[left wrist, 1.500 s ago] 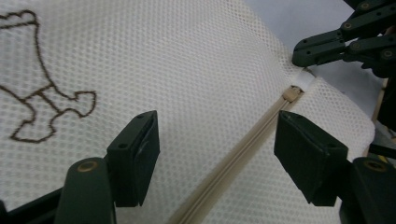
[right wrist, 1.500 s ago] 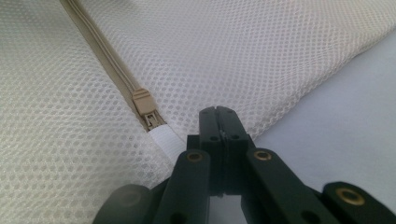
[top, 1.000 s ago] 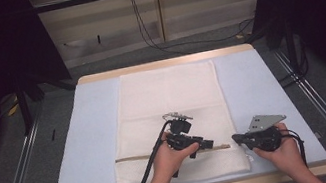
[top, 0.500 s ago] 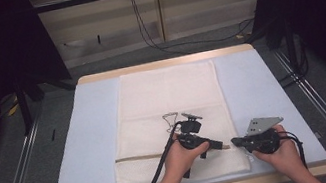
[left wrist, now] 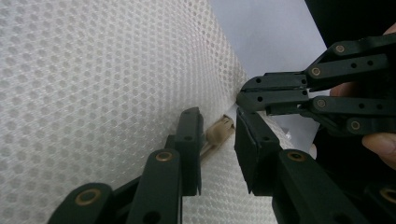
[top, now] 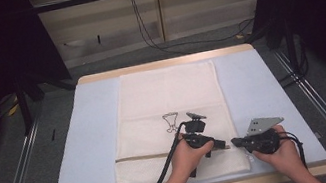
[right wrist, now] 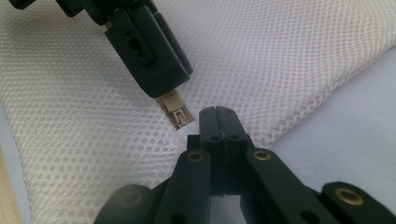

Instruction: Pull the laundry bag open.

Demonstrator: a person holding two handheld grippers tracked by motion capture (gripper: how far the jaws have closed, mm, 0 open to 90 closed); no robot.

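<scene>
A white mesh bag lies flat on the blue mat, with its tan zipper running across near the front. My left gripper reaches to the zipper's right end. In the left gripper view the tan zipper pull sits between the left gripper pads, which have just been closing and still show a thin gap. My right gripper faces it from the right. The right gripper is shut on the bag's edge beside the pull.
The blue mat covers the wooden table. A small black drawing marks the bag's middle. Metal rails run along both sides on the floor, and cables hang at the back wall.
My left hand slid to the right along the zipper until its tips met the right gripper's, and its jaws narrowed around the pull. The right hand kept still.
</scene>
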